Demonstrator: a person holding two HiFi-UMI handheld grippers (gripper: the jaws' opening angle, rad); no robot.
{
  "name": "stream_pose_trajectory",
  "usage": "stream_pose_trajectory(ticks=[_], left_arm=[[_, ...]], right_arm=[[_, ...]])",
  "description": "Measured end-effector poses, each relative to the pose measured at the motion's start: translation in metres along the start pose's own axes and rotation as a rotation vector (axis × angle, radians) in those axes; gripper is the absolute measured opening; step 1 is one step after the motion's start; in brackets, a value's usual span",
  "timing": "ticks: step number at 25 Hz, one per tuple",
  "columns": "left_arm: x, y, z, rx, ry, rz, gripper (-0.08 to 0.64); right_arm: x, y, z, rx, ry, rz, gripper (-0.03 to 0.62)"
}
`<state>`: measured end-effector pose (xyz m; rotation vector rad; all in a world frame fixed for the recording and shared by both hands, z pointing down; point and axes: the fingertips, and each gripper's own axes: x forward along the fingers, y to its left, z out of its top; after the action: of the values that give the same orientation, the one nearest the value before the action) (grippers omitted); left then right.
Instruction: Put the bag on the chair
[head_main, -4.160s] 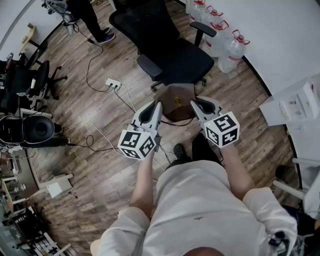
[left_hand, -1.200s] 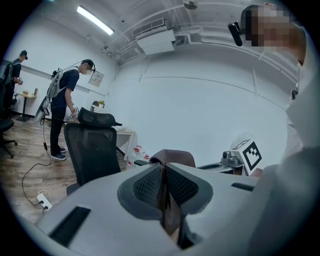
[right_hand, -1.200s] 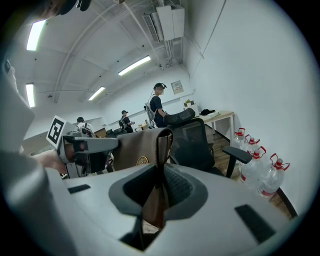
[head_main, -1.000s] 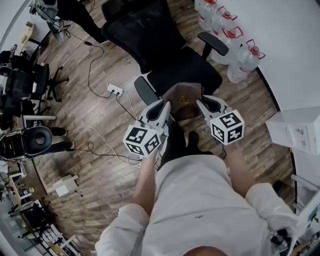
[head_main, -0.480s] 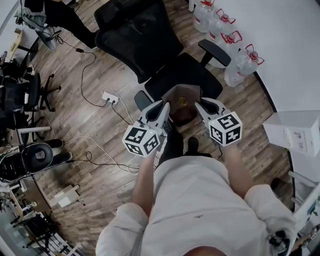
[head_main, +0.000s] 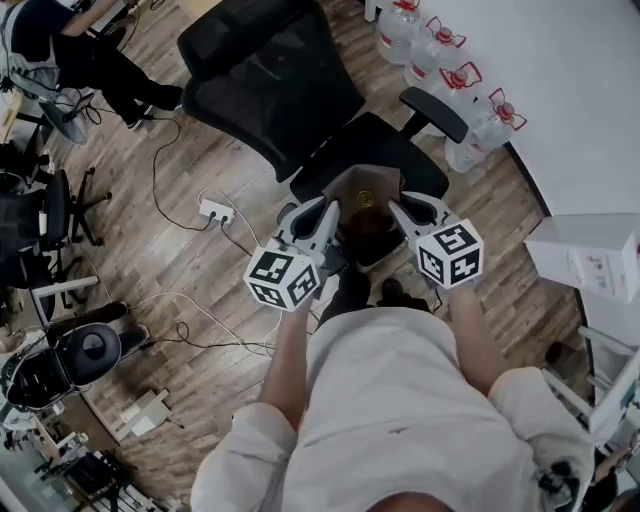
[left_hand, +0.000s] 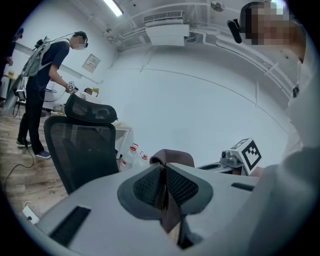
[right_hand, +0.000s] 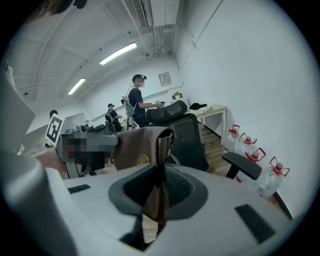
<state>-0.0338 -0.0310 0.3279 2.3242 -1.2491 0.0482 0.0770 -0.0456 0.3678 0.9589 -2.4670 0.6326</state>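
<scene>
Above wood-plank floor (head_main: 235, 150), left gripper (head_main: 325, 208) and right gripper (head_main: 398, 206), both clamping the brown leather bag (head_main: 356, 186), are now holding it over the black mesh office chair (head_main: 400, 150) seat, no longer short of it, so only lowering remains.

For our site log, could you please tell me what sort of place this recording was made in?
Probably an office or lab workroom: a black office chair, a power strip on the wooden floor, and large water bottles by the white wall.
</scene>
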Motion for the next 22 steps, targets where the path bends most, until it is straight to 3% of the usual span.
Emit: stream_pose_trajectory(ticks=[13,22], left_arm=[[0.006,0.045,-0.01,-0.009,0.056,-0.017,0.031],[0.019,0.07,-0.018,-0.052,0.075,0.04,0.031]], right_arm=[[0.047,0.003,-0.006,-0.021,0.059,-0.023,0.058],[0.075,-0.009,-0.007,-0.046,0.135,0.022,0.058]])
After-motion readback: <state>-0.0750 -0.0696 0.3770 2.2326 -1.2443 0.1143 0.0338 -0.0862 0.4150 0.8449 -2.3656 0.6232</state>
